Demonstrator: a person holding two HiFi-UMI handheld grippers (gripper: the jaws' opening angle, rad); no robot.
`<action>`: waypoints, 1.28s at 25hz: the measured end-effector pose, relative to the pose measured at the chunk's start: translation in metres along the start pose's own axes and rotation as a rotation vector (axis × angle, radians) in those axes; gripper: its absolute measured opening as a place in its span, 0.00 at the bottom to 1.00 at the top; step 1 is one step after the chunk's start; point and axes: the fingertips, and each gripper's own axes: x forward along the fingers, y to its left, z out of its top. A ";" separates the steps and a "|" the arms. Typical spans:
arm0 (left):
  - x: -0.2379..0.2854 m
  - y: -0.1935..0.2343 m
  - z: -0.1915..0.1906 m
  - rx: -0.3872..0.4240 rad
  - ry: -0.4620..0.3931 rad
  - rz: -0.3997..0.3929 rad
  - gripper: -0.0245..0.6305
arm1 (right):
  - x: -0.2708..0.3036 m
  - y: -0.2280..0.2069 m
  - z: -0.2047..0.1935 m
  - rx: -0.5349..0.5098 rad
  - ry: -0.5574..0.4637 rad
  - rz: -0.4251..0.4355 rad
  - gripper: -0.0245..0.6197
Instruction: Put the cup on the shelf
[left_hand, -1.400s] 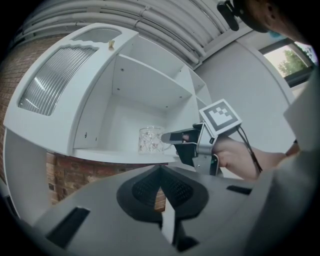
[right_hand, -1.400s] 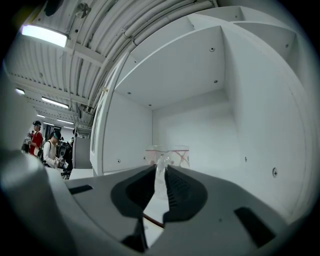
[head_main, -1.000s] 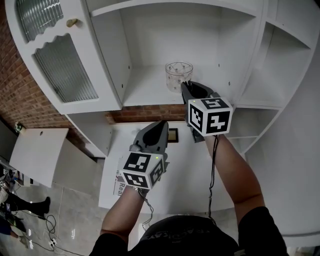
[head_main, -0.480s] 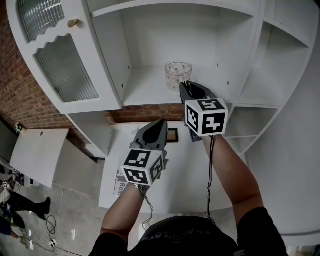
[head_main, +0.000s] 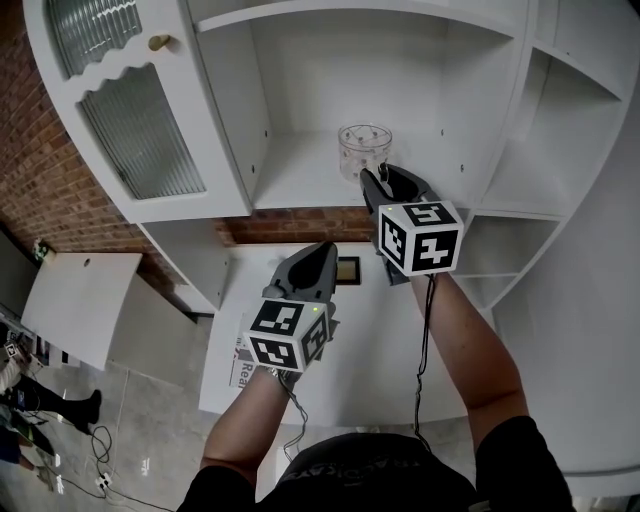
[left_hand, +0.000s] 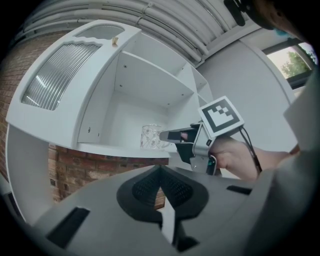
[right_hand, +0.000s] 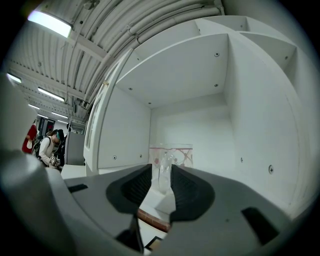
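A clear glass cup (head_main: 363, 150) with a faint pattern stands upright on the white cabinet shelf (head_main: 300, 185), near its front edge. My right gripper (head_main: 378, 176) is right behind the cup at shelf height, and its jaws are opening. In the right gripper view the cup (right_hand: 171, 159) fills the gap ahead, its glass handle between the right gripper's (right_hand: 161, 172) pads without being pressed. My left gripper (head_main: 318, 252) hangs lower, over the table, shut and empty. From the left gripper (left_hand: 161, 170) view the cup (left_hand: 151, 137) rests on the shelf with the right gripper (left_hand: 167, 135) tips at it.
The cabinet door (head_main: 140, 130) with ribbed glass stands open at the left. Narrow side shelves (head_main: 520, 180) are at the right. Below is a white table (head_main: 370, 340) with a small dark-framed item (head_main: 346, 270) and a printed sheet (head_main: 235, 365). A brick wall (head_main: 40, 180) lies left.
The right gripper's jaws have spread apart around the cup. The cup stays put on the shelf. The left gripper has hardly moved.
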 end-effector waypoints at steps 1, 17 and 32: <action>-0.001 0.000 0.000 0.001 0.000 0.001 0.04 | -0.001 0.000 0.000 0.003 0.000 -0.002 0.22; -0.060 -0.034 0.003 0.007 -0.009 -0.020 0.04 | -0.091 0.027 0.004 -0.053 -0.051 -0.029 0.04; -0.166 -0.081 -0.047 0.065 0.048 0.000 0.04 | -0.216 0.100 -0.064 -0.065 0.036 -0.017 0.04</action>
